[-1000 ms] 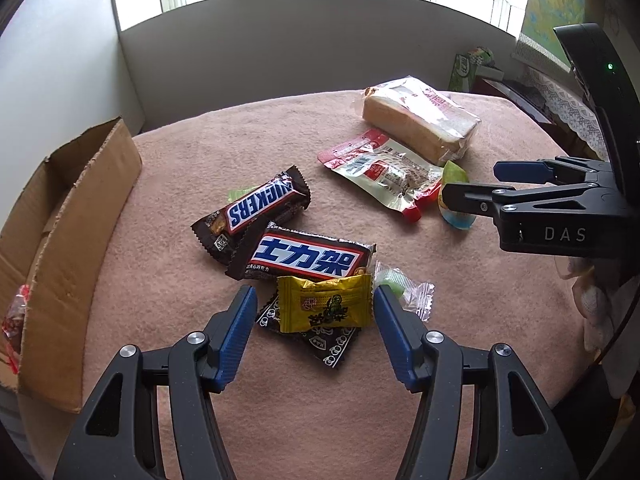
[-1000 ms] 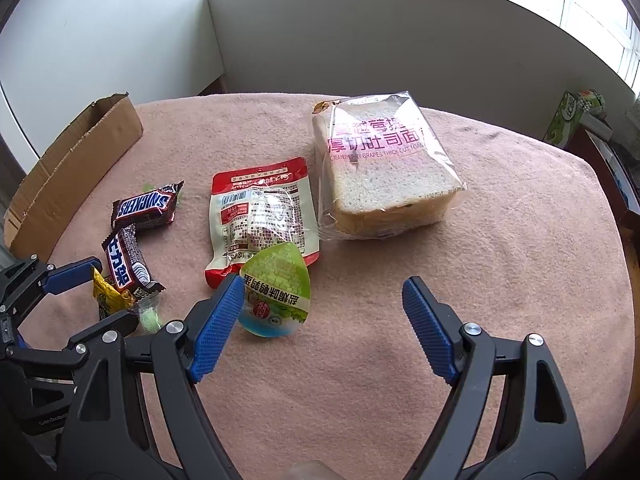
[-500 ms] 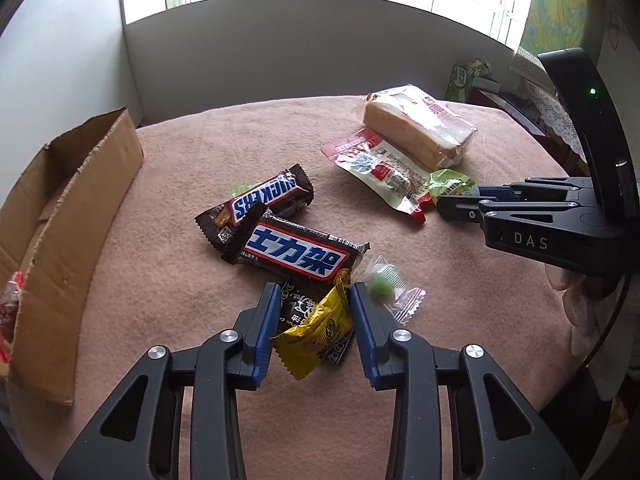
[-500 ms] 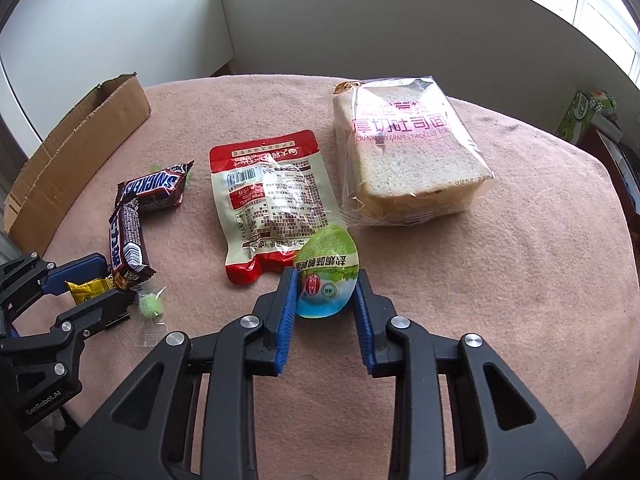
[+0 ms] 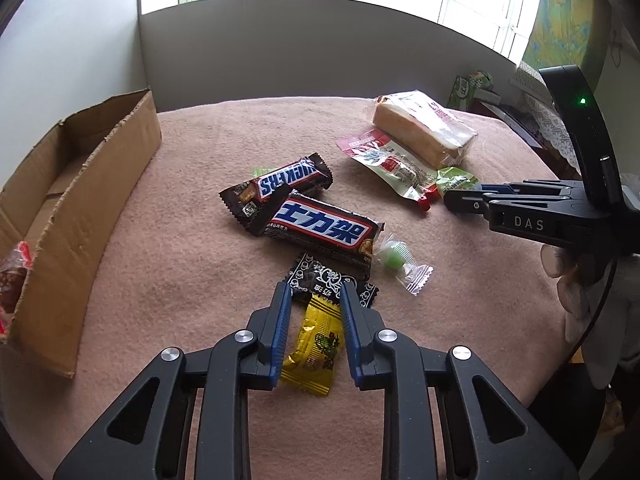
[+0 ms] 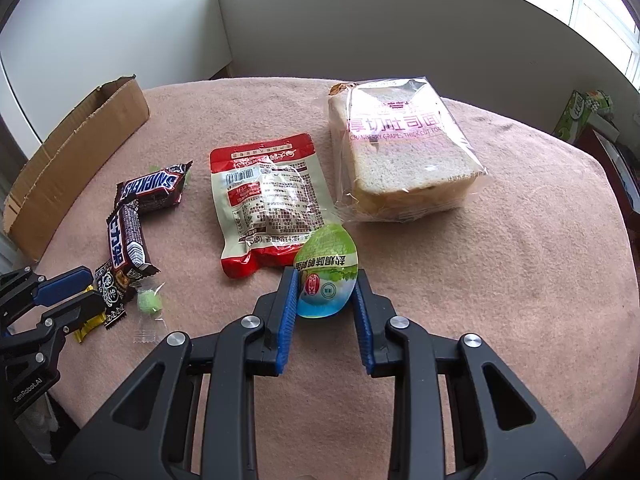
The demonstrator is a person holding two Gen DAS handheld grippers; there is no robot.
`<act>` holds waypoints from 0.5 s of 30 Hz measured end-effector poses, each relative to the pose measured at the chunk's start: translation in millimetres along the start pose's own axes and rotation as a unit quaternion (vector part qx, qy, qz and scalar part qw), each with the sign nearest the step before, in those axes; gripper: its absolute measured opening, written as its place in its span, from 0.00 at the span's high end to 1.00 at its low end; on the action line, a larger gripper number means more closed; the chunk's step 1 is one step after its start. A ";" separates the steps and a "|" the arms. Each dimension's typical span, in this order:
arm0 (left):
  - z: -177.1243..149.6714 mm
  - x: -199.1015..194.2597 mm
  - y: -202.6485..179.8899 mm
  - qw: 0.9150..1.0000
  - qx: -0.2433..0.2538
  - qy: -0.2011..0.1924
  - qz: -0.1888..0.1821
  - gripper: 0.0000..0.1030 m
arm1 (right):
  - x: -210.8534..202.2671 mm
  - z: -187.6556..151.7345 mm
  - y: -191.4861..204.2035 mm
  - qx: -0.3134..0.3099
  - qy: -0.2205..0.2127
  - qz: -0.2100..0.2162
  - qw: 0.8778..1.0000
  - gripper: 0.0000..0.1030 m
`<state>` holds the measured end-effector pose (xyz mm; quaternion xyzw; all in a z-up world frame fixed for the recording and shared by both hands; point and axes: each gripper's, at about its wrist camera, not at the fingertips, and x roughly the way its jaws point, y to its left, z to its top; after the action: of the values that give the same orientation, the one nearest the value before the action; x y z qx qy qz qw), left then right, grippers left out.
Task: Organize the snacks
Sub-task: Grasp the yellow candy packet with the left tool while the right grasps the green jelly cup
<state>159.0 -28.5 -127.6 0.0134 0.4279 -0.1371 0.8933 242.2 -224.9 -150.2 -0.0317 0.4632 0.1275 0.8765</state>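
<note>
My left gripper [image 5: 314, 300] is shut on a yellow snack packet [image 5: 316, 344], held tilted just above the pink tablecloth [image 5: 180, 272]. My right gripper [image 6: 326, 292] is shut on a green egg-shaped pouch [image 6: 326, 268] next to the red-and-white packet [image 6: 272, 200]. Two Snickers bars [image 5: 288, 184] [image 5: 324, 230], a black patterned packet [image 5: 324, 280] and a green wrapped candy [image 5: 394, 258] lie ahead of the left gripper. A bagged toast loaf [image 6: 400, 152] lies at the far right.
An open cardboard box [image 5: 80, 184] stands at the table's left edge with a red-wrapped snack [image 5: 14, 276] inside. A white wall rings the far side of the table. A green carton [image 6: 580, 116] sits off the table at the right.
Both grippers closed, the left on the yellow packet and the right on the green pouch. The left gripper then lifted and drew the yellow packet back off the black packet.
</note>
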 end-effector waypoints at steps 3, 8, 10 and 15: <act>-3.5 -1.8 -0.3 1.000 0.008 -0.003 -0.007 0.77 | -1.0 -0.4 -1.4 0.004 0.001 0.002 1.000 0.73; -16.3 -6.0 -2.8 1.000 0.029 0.009 -0.005 0.68 | -1.5 -1.3 -0.6 0.003 0.001 0.000 1.000 0.73; -18.2 -8.0 -3.4 0.999 0.036 0.008 -0.003 0.68 | -1.4 -1.2 -0.9 0.003 0.000 0.000 1.000 0.73; -20.4 -10.3 -3.0 0.999 0.034 0.007 0.004 0.77 | -2.0 -2.3 -0.6 0.004 -0.001 -0.001 1.000 0.73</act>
<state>136.6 -26.1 -132.3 0.0468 0.4289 -0.1477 0.8900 239.5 -226.3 -149.9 -0.0282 0.4630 0.1251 0.8771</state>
